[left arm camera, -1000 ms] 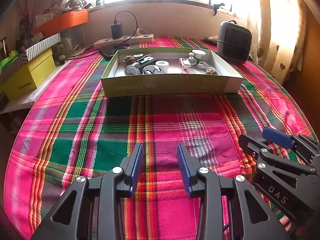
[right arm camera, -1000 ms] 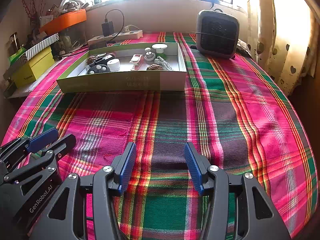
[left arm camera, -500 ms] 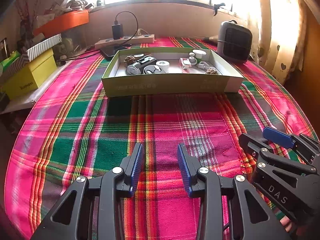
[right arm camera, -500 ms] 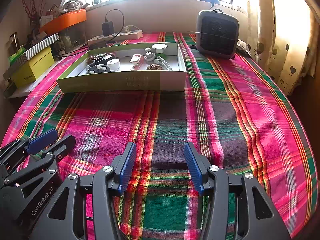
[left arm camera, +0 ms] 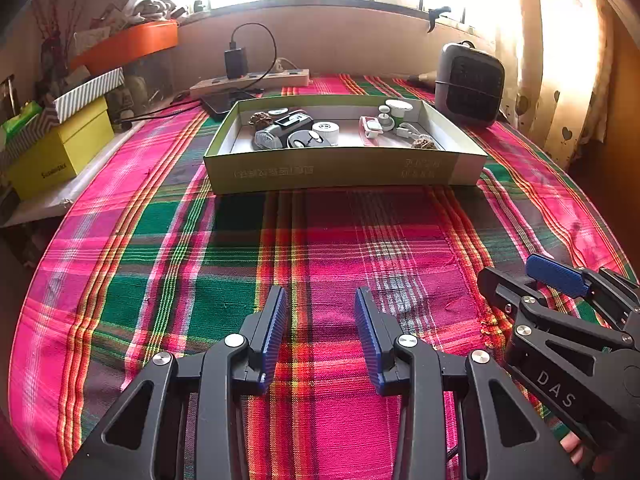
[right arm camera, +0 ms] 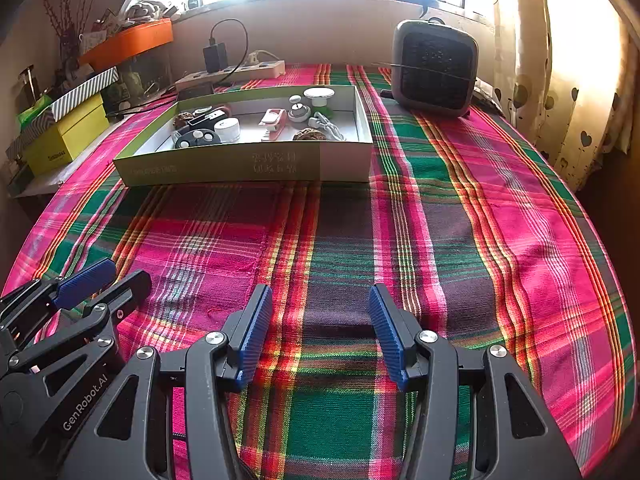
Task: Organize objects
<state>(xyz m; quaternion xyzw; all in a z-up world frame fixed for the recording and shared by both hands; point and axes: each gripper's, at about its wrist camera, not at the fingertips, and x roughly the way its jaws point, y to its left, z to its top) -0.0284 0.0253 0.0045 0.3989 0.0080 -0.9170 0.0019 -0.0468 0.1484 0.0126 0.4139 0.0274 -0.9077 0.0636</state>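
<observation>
Small objects [left arm camera: 316, 132] all lay in box [left arm camera: 344, 168] at 12 o'clock; plaid table [left arm camera: 320, 240] otherwise bare. Left gripper [left arm camera: 320, 320] and right gripper [right arm camera: 320, 320] fingers wide apart, empty: sorting either pending or complete

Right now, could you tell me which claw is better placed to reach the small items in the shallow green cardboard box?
Probably the left claw: the shallow green cardboard box lies straight ahead of it, but left of the right claw. Both are open and empty.
</observation>
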